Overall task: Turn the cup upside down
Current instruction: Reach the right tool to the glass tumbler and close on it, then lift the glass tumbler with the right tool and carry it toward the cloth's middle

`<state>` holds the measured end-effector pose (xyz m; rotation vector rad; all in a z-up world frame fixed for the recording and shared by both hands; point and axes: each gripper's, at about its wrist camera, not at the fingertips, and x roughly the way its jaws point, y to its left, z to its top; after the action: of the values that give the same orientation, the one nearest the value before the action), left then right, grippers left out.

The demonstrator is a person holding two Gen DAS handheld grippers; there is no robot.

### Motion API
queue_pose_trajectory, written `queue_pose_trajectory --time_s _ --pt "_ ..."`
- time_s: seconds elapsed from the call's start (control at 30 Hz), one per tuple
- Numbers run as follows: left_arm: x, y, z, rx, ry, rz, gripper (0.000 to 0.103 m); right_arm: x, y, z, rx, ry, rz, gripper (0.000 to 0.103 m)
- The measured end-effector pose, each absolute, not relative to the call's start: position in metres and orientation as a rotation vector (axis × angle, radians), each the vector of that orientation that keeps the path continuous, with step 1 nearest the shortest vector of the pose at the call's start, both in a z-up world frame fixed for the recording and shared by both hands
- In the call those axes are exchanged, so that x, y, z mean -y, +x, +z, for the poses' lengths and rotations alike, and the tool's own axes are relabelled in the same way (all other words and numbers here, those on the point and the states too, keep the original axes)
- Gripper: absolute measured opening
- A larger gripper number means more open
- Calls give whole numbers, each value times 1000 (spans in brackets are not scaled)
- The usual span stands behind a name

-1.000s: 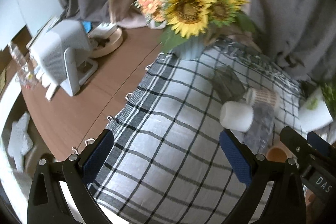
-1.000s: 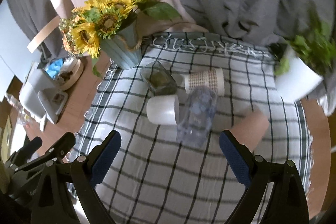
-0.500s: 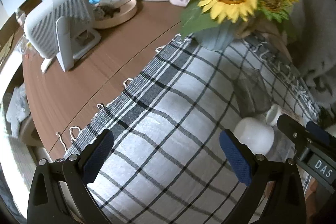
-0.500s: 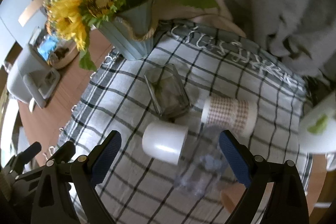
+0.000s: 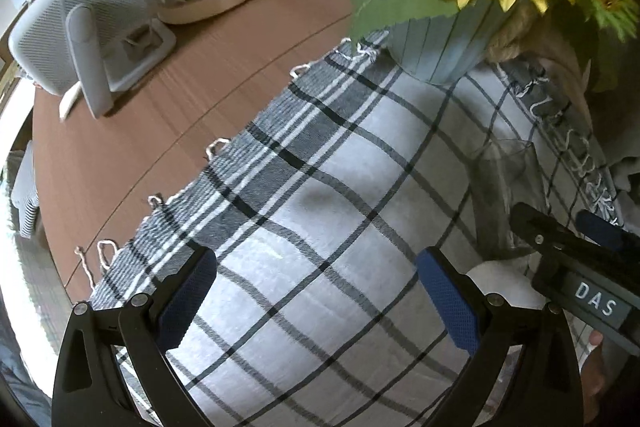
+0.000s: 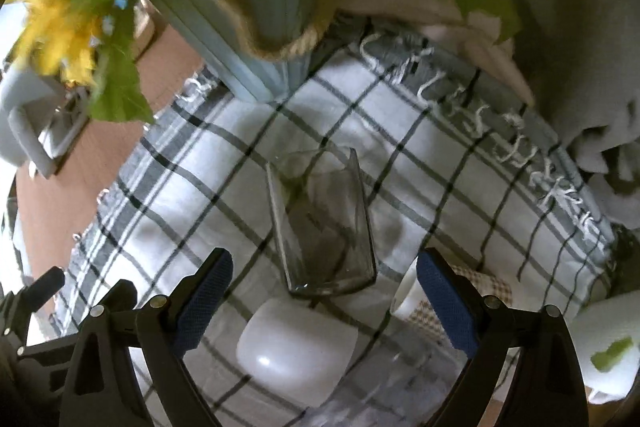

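Glass cup [image 6: 322, 219], lying on its side at centre frame on the checked cloth [image 6: 400, 147], now fills more of the view than a second ago: the right gripper [image 6: 324, 303], fingers spread and empty, has closed in for a grasp. Left gripper [image 5: 316, 301] likewise spread, over bare cloth.

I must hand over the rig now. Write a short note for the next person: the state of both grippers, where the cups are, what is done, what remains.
Left gripper: jaws open, empty, over bare checked cloth.
Right gripper: jaws open, empty, facing the clear glass cup, which lies on its side on the cloth.
White cup and patterned paper cup lie on their sides just below it.
Done: no cup gripped or flipped.
Left: grip a cup, probably the glass one, and set it mouth down.
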<state>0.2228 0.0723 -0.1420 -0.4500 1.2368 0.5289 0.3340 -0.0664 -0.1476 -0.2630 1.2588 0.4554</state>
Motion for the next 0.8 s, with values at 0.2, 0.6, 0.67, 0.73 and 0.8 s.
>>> queue_pose_trajectory --time_s 0.2,0.6,0.67,0.73,0.8 --pt "-72 237 -157 -1272 -454 526 103 57 351 -173 -1332 -308 468 94" --pt "-88 256 -175 -1294 -468 564 103 46 367 -225 -1461 -301 445 79" --pt "-90 259 -176 -1293 -470 561 103 46 368 -232 -1475 -283 453 70" --pt "-93 260 -176 -1293 -462 568 103 46 367 -238 -1480 -261 460 70" --pt "-94 261 -177 -1295 -454 572 103 45 367 -239 -1473 -260 459 70"
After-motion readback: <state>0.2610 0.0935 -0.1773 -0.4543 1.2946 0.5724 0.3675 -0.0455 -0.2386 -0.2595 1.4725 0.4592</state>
